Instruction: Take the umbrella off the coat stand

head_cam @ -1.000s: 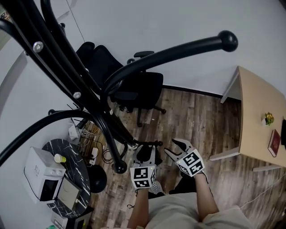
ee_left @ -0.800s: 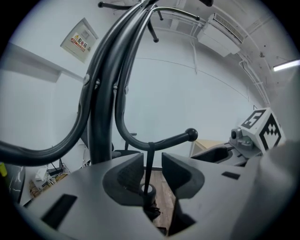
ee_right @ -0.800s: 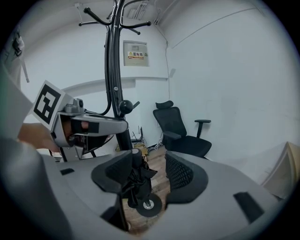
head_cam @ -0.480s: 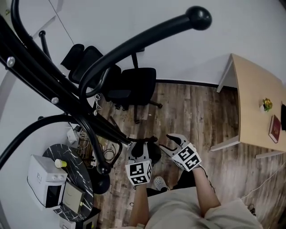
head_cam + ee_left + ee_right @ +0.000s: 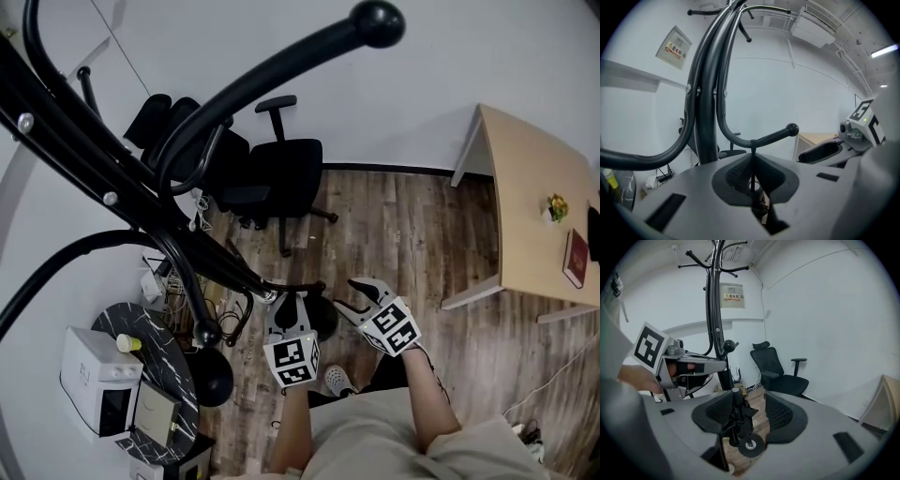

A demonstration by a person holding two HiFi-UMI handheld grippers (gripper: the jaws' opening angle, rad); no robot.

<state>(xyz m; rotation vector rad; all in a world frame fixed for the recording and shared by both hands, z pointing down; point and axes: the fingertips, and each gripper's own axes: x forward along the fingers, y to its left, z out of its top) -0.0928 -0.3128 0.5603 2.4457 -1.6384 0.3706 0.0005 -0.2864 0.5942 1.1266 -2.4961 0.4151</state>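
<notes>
The black coat stand [image 5: 141, 216] fills the left of the head view. A low hook arm [image 5: 773, 136] with a ball end carries the thin strap [image 5: 753, 157] of a folded black umbrella [image 5: 737, 420]. My left gripper [image 5: 753, 177] has just been closing and is now shut on that strap just below the hook. In the head view it sits at the hook arm [image 5: 284, 302]. My right gripper [image 5: 747, 413] stands open around the umbrella's body. The body leans at its left pad, and a gap shows to its right pad. In the head view, the right gripper [image 5: 352, 298] is beside the left.
A black office chair [image 5: 281, 173] stands by the wall behind the stand. A wooden desk [image 5: 534, 216] with a red book [image 5: 577, 258] is on the right. A round dark table [image 5: 159, 356] with a white microwave [image 5: 94, 380] and floor cables [image 5: 211, 309] lie on the left.
The left gripper's jaws have drawn together at the lower hook. The head view has shifted, so the stand's upper arm sits further left and higher. Both grippers stay at the hook.
</notes>
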